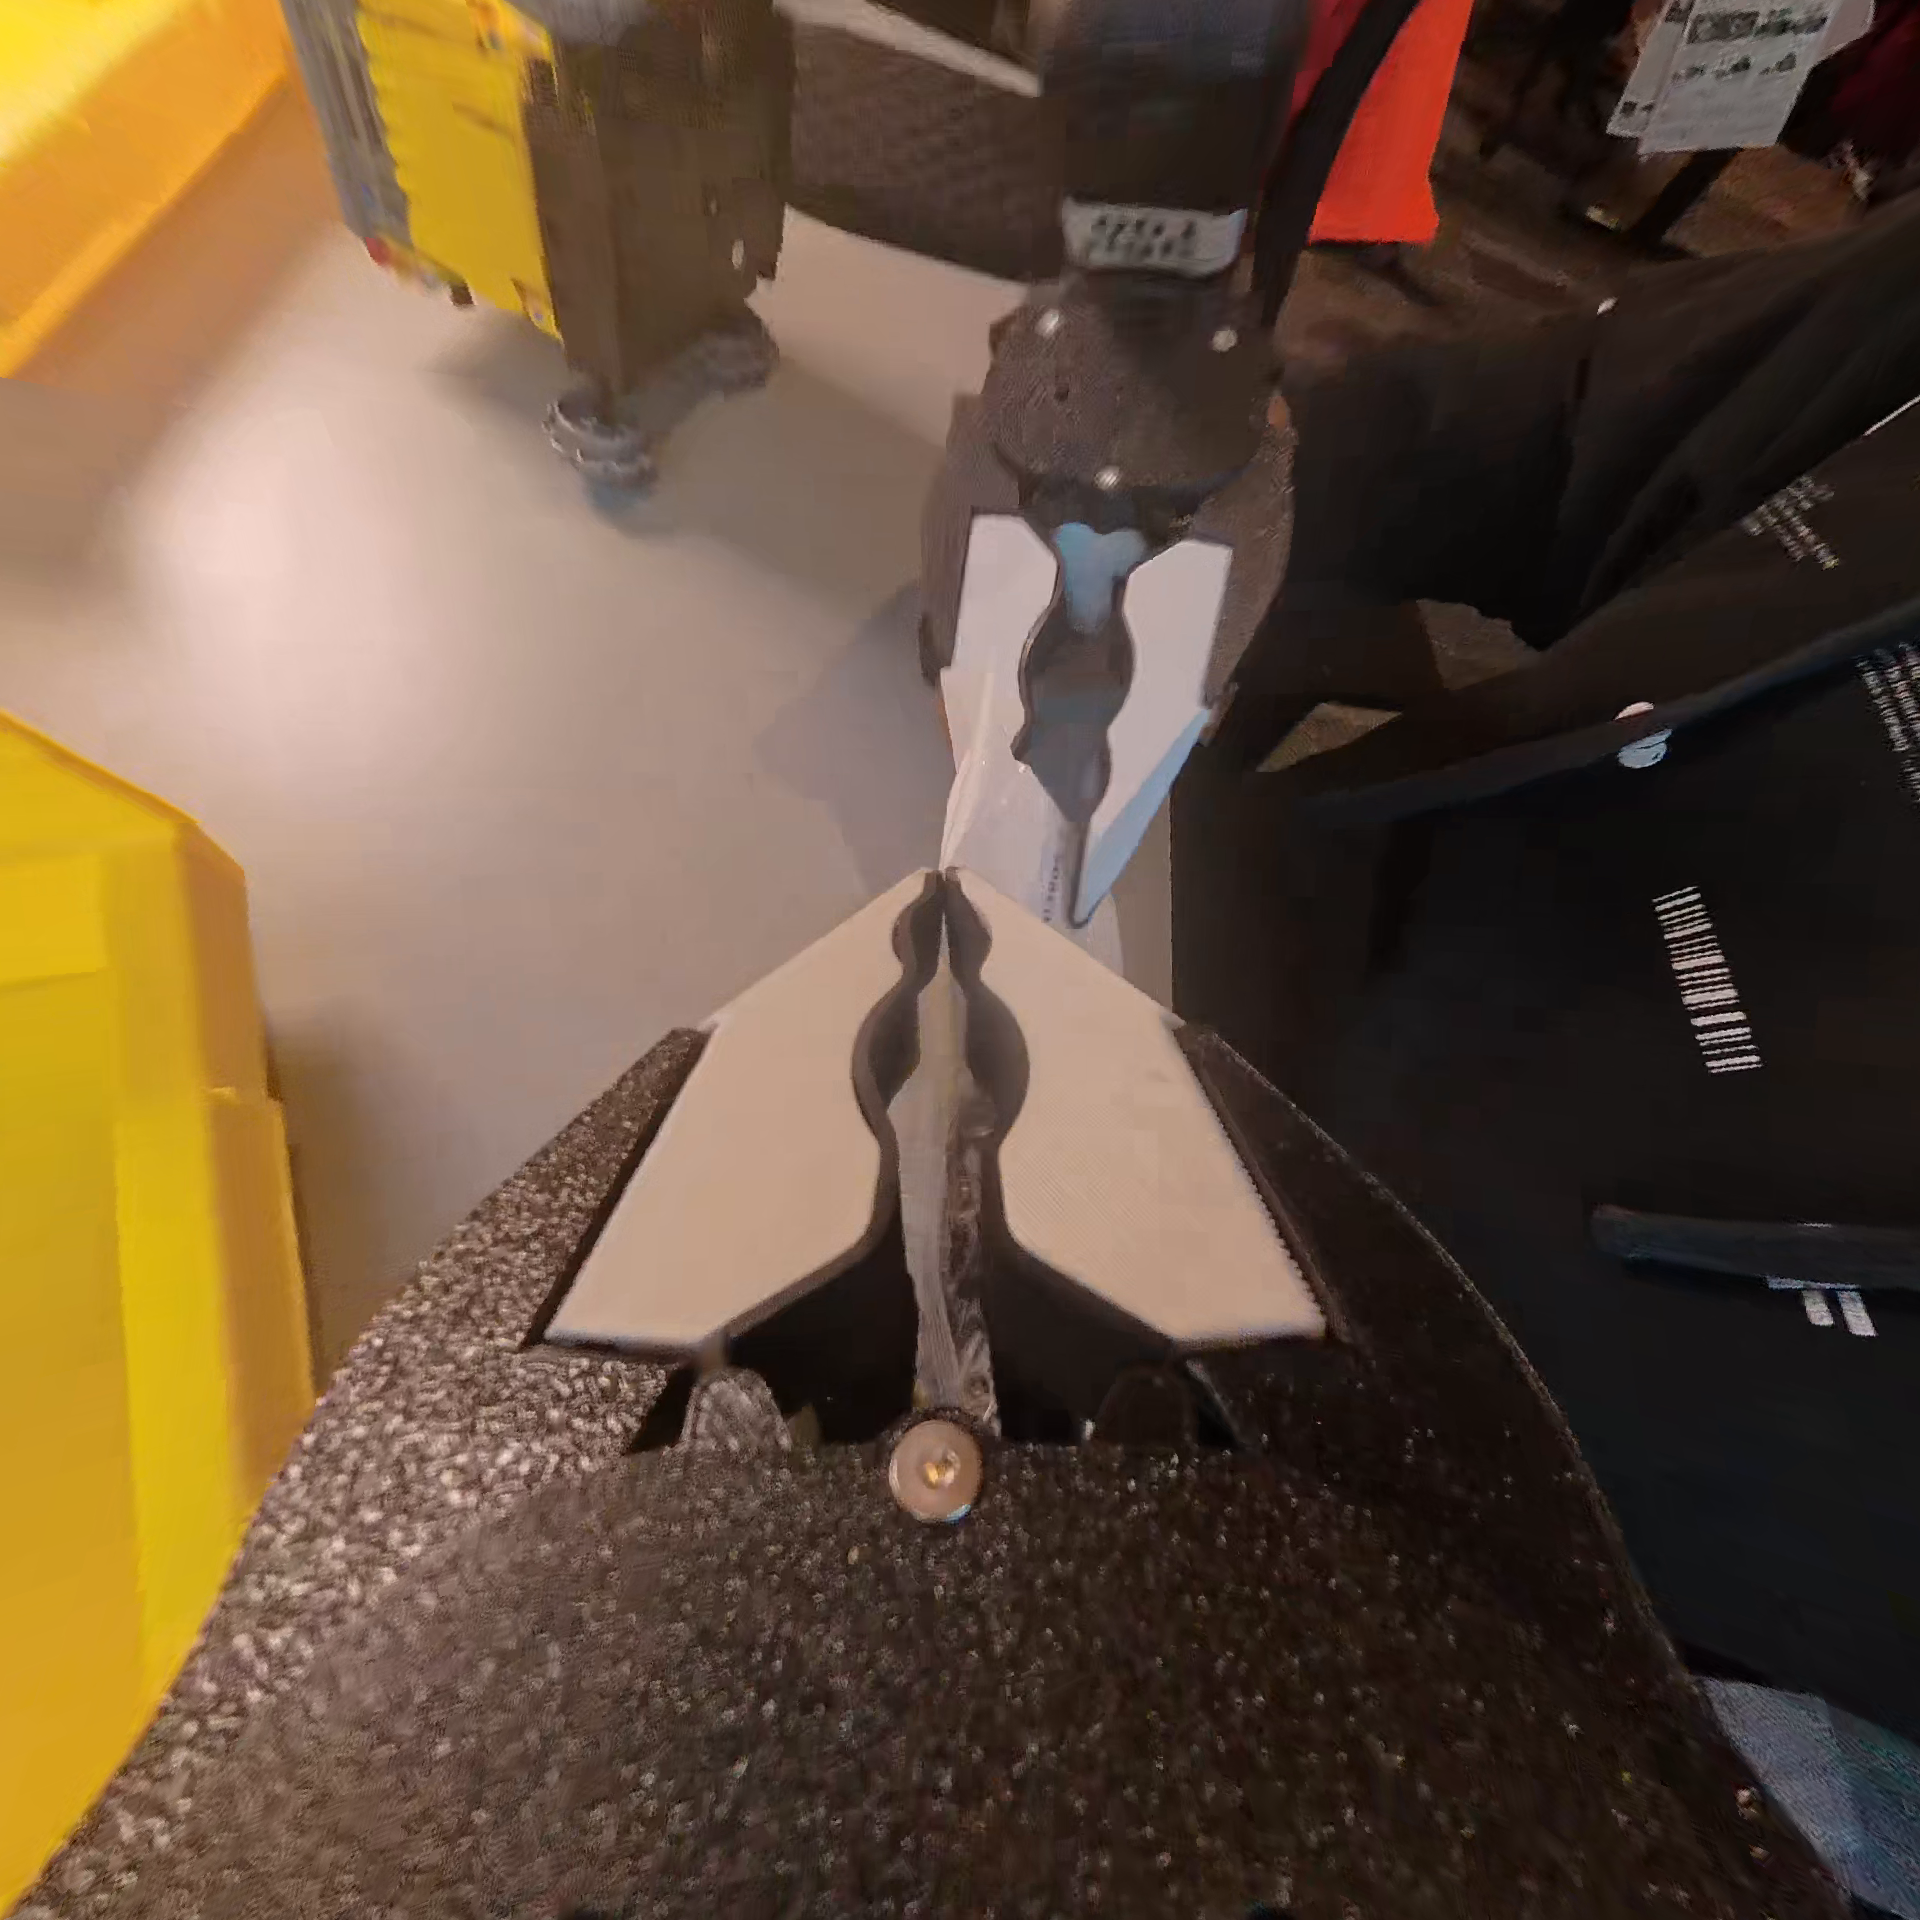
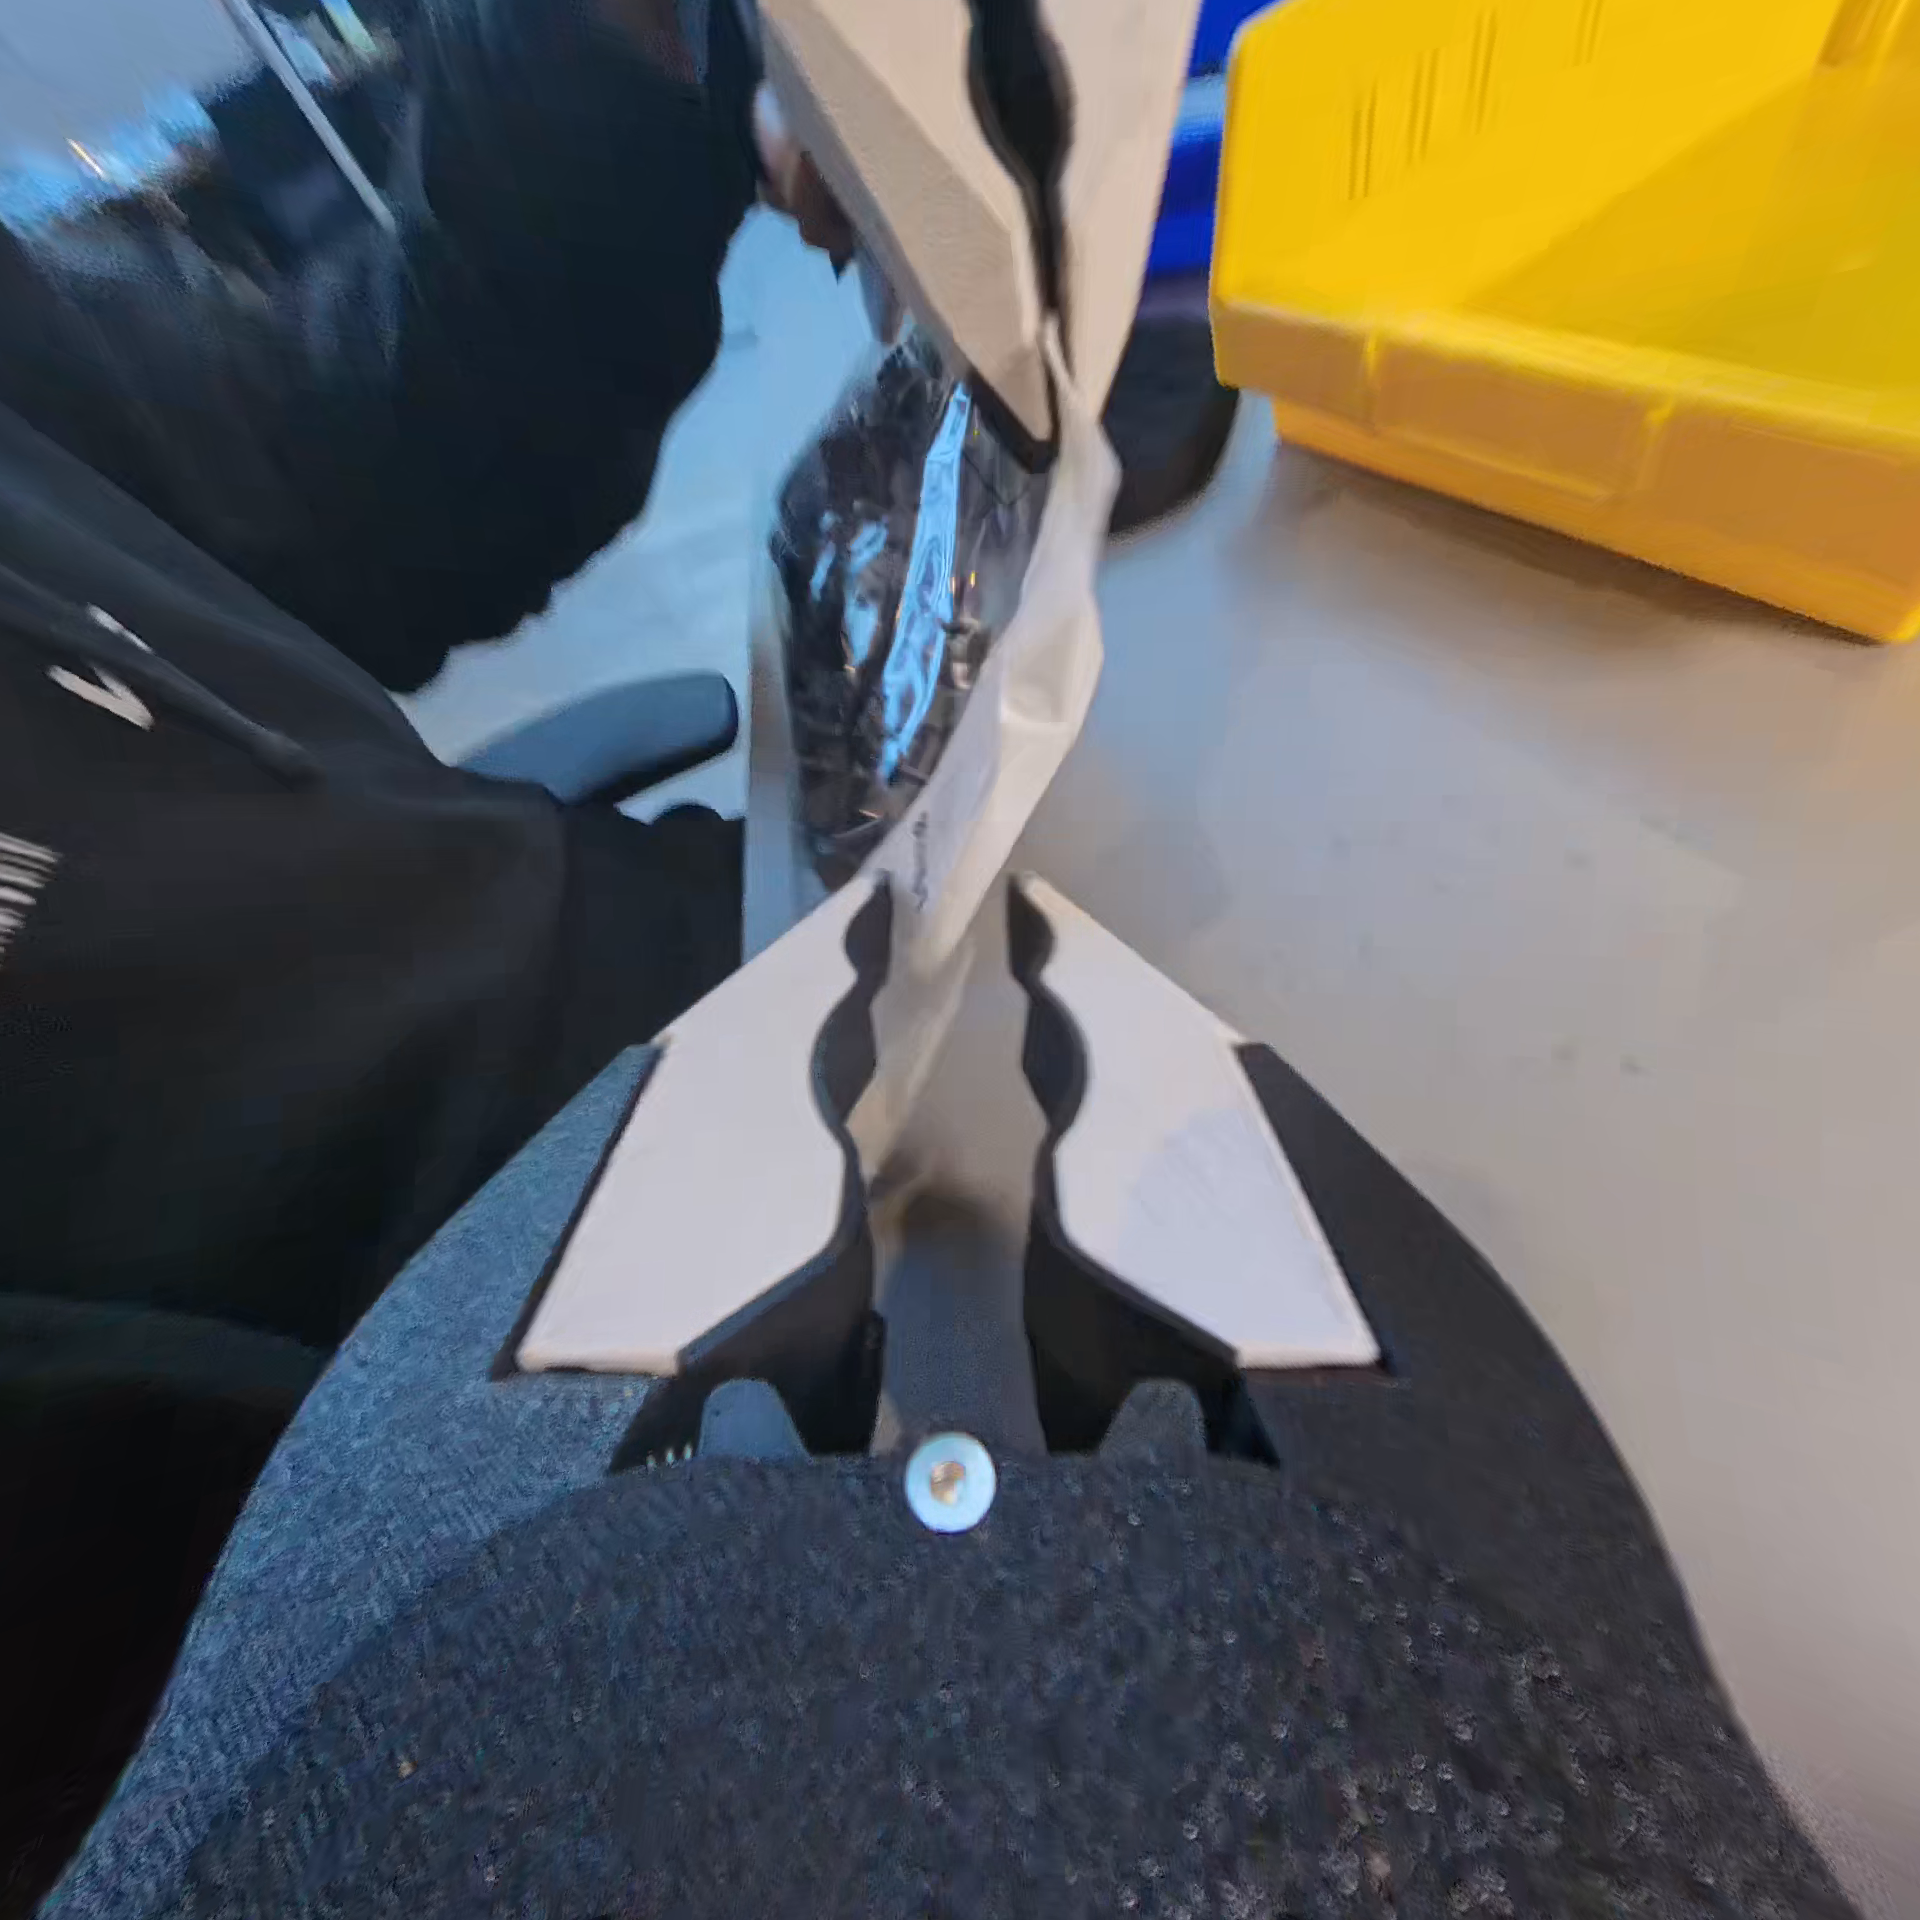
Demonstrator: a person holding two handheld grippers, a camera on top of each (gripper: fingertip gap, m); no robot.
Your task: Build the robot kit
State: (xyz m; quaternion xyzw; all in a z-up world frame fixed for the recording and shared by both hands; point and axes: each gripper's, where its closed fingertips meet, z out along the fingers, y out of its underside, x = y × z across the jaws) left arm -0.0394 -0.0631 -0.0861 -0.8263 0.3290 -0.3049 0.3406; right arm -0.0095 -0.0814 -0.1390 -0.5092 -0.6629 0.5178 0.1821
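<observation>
Left gripper (image 1: 943, 878) is clenched on a clear-and-white bag (image 2: 914, 623) of dark bits near the yellow bin (image 2: 1558, 416), while right gripper (image 2: 951, 883) stands parted around it, seemingly unpinched, so its weight may slide it free.

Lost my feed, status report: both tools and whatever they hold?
Left tool shut on plastic bag of small dark parts. Right tool open around the bag's other end. Yellow bin on grey table, clear of both.
</observation>
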